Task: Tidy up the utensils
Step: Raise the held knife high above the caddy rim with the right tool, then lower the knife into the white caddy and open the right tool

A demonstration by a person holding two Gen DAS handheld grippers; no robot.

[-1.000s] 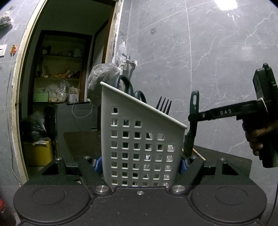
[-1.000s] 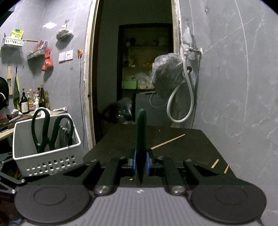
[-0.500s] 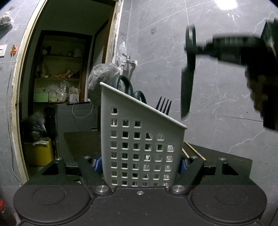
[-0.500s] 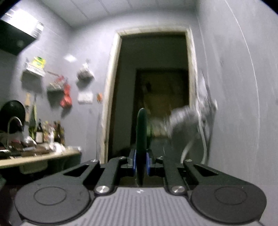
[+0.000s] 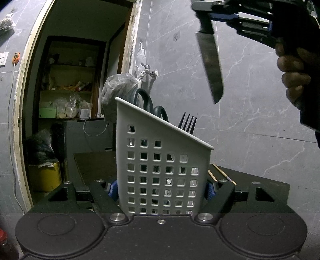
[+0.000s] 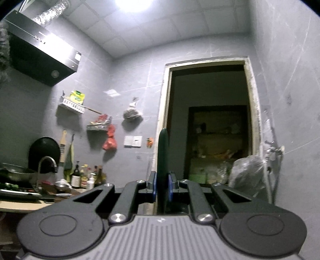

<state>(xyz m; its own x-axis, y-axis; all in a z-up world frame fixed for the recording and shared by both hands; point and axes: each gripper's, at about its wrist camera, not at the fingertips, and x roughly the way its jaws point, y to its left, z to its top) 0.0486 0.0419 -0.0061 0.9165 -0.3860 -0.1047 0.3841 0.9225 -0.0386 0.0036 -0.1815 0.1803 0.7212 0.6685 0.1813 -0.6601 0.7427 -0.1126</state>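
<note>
We see left gripper [image 5: 161, 185] clamping white basket [image 5: 160, 160] at frame centre; right gripper [image 6: 162, 187] grasping knife [image 5: 211, 66], upper right.

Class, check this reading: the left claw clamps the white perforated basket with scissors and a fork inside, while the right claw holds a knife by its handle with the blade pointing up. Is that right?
One detail is wrong: the knife hangs from the right claw with its blade pointing down, above the basket. The left wrist view shows it. The left claw does clamp the basket, which holds the scissors and fork.
</note>
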